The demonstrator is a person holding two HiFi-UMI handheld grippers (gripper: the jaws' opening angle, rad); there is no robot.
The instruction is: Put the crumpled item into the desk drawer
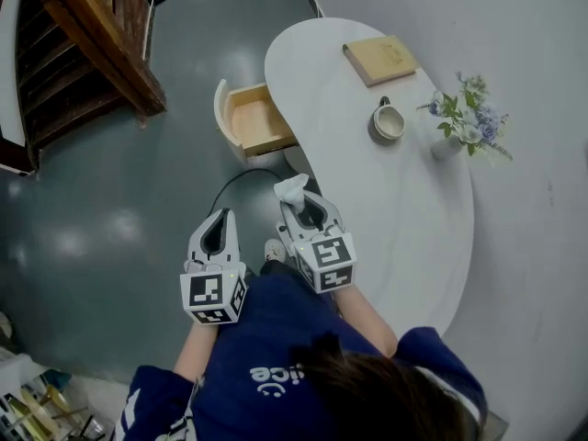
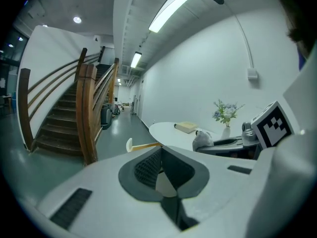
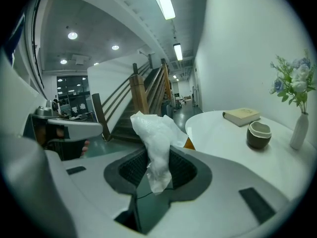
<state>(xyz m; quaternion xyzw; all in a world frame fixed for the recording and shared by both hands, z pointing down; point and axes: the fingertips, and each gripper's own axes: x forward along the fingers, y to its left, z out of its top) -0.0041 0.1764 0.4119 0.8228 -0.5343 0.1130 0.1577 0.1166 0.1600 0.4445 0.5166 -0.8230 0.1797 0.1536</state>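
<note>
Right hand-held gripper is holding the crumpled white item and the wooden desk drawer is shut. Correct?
One thing is wrong: the pale wooden desk drawer is pulled open, not shut, and the head view shows its inside. The rest holds: the right hand-held gripper is holding the crumpled white item.

My head camera looks steeply down on the left gripper [image 1: 219, 220] and right gripper [image 1: 310, 214], close below, with the desk [image 1: 386, 209] and stairs [image 1: 83, 35] farther off. Each gripper camera sits just behind its own jaws and looks level ahead, toward the stairs, desk on the right. All three views share the desk, book [image 1: 380, 59] and flowers [image 1: 469, 118].
</note>
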